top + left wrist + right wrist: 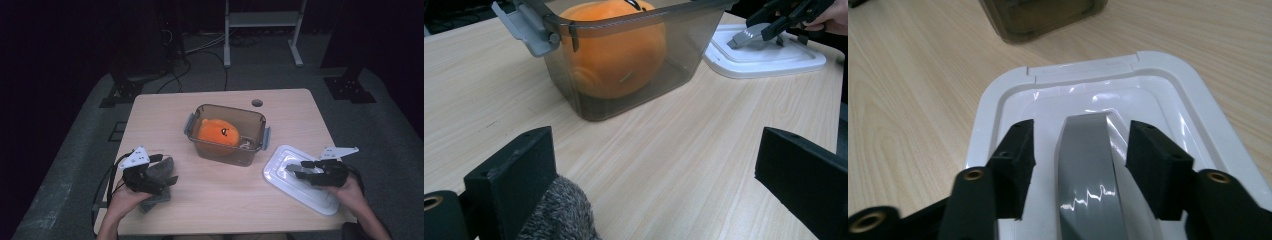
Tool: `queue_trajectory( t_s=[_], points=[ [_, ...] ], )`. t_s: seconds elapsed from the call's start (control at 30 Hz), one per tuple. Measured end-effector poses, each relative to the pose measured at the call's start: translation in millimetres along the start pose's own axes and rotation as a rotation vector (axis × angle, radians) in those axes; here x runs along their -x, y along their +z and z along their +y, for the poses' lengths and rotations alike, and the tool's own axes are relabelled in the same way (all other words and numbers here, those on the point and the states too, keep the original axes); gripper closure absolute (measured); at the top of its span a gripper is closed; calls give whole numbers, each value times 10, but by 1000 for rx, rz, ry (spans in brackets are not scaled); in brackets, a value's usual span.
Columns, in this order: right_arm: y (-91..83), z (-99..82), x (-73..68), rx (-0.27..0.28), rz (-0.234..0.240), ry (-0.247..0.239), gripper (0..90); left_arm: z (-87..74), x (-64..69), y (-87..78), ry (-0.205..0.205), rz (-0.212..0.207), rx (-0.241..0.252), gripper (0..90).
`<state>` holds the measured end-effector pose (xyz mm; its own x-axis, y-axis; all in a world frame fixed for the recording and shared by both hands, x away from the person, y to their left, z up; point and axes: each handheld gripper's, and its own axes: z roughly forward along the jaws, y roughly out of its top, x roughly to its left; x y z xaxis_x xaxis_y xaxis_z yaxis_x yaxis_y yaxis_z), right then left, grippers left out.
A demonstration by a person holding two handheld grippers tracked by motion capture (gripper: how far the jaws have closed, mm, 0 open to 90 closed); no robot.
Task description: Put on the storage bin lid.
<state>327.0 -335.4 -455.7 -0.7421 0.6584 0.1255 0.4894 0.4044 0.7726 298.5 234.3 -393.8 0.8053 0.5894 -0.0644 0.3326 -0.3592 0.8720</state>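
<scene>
White lid (300, 180) lies flat on the worktop (225, 200) right of the box (227, 135), handle up so the right gripper (1080, 150) can straddle it, jaws not yet touching; left gripper (654, 175) gapes open over a grey cloth (559, 212), left of the box.

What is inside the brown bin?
An orange plush toy sits in the bin, taking up most of its left part. Something small and pale lies by its right side; too blurred to identify. The plush covers the bin floor beneath it.
</scene>
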Motion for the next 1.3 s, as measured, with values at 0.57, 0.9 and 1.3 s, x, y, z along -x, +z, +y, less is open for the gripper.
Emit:
queue_trajectory(
  t_s=[0.57,0.9,1.3],
  points=[
    [-19,-41,3,-25,-17,-39,646,-2,-7,-8,-10,-7,9,24],
    [-45,-22,19,-23,-15,-41,652,-4,-10,-11,-11,-6,12,24],
    [-200,123,-21,17,-15,-59,652,2,-4,-12,-9,-8,15,24]
  ],
)
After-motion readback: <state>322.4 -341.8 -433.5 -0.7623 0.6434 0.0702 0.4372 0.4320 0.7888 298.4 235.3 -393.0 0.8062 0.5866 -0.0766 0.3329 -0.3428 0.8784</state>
